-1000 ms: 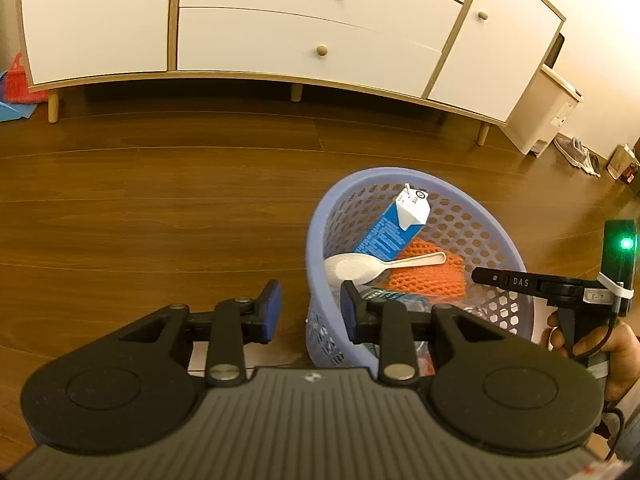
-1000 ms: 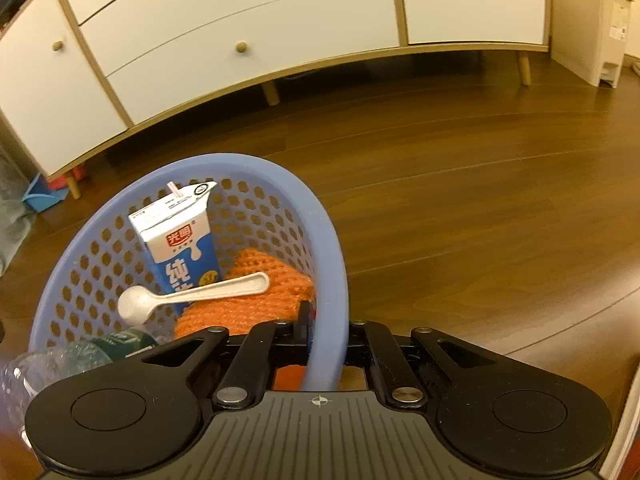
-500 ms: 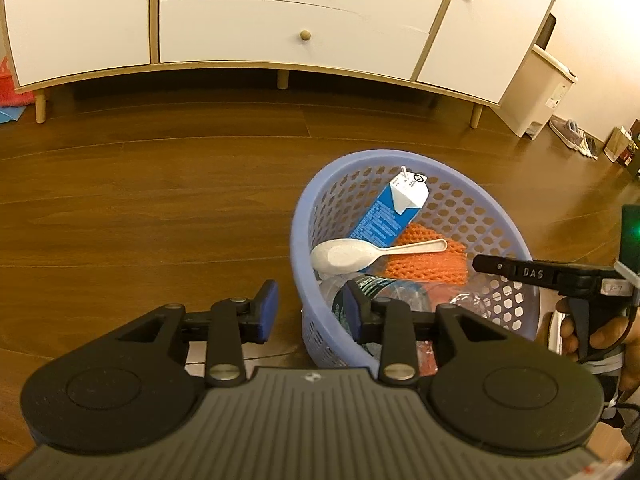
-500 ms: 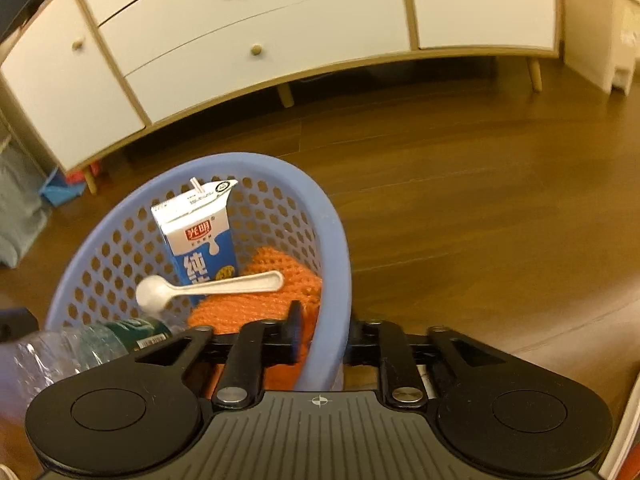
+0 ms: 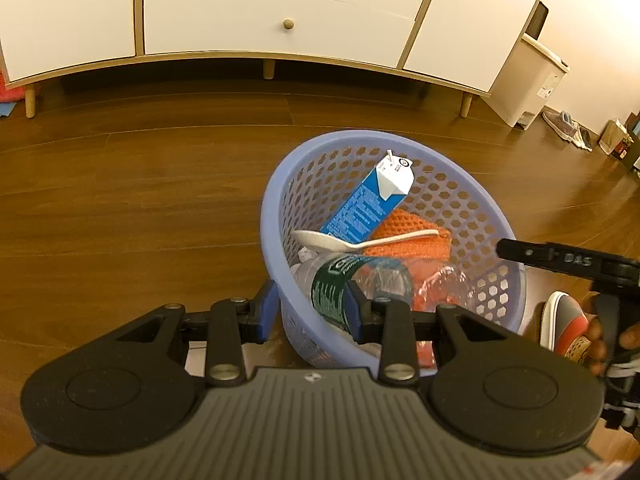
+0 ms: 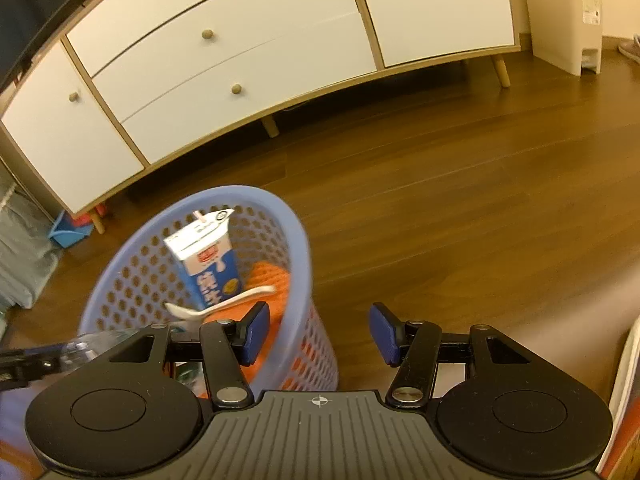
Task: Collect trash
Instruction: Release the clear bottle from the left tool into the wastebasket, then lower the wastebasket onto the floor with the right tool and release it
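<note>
A round lavender-blue perforated plastic basket stood on the dark brown wooden plank floor, in front of a long white sideboard with pale wood trim and round knobs. Inside it, a blue-and-white milk carton with a straw leaned against the far wall, a cream plastic spoon lay across an orange mesh pad, and a crushed clear plastic bottle with a dark green label rested against the near wall, beside something red and clear that was too blurred to identify. The left gripper straddled the basket's near rim, its blue-padded jaws spread apart with one finger outside the wall and the other inside against the bottle's label, gripping nothing. The right gripper was wide open and empty, its left pad over the basket's rim, its right pad above bare floor. From the left wrist view, that right gripper's black finger reached over the basket's right rim. A beige pedal bin stood past the sideboard's end.
</note>
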A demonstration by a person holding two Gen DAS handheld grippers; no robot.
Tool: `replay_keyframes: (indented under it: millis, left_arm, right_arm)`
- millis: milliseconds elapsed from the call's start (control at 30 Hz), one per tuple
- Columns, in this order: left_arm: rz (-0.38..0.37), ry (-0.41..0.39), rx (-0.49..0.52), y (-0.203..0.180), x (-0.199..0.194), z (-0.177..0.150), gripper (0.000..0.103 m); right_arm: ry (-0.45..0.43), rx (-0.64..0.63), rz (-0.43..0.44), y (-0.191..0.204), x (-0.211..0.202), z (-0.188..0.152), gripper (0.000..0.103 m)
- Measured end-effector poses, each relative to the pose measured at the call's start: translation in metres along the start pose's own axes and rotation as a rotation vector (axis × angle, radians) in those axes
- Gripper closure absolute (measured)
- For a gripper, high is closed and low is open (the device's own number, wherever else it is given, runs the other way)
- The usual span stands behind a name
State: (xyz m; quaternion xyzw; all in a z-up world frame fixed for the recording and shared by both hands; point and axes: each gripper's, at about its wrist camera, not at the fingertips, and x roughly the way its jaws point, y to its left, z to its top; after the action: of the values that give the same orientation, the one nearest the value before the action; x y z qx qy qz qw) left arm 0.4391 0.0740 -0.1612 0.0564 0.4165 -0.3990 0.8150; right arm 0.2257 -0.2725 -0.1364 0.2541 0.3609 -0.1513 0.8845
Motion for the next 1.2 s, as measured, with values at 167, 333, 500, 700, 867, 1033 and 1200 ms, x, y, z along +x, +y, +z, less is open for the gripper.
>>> replay_keyframes:
  millis: [167,333,500,700,867,1033,1200]
  left_arm:
    - [0.004,-0.002,-0.018,-0.003,-0.011,-0.008,0.073]
    - [0.011,-0.015,-0.045,-0.005,-0.025,-0.015,0.073]
    - [0.046,-0.019,-0.07,-0.007,-0.038,-0.028,0.072]
    - [0.072,-0.028,-0.117,-0.002,-0.053,-0.042,0.072]
    - [0.102,-0.032,-0.148,0.006,-0.06,-0.048,0.072]
    - [0.125,-0.046,-0.183,0.021,-0.068,-0.051,0.072]
    - [0.148,-0.049,-0.216,0.036,-0.071,-0.055,0.071]
  right_arm:
    - [0.037,-0.006,0.006,0.011,-0.024,-0.016,0.051]
    - [0.068,0.014,0.053,0.026,-0.036,-0.036,0.068]
    - [0.081,0.043,0.101,0.039,-0.037,-0.047,0.08]
    - [0.038,0.051,0.088,0.043,-0.038,-0.045,0.103]
    - [0.028,0.05,0.084,0.054,-0.026,-0.041,0.103]
    - [0.006,0.025,0.085,0.069,-0.003,-0.032,0.103]
    - [-0.01,-0.022,0.078,0.08,0.019,-0.017,0.103]
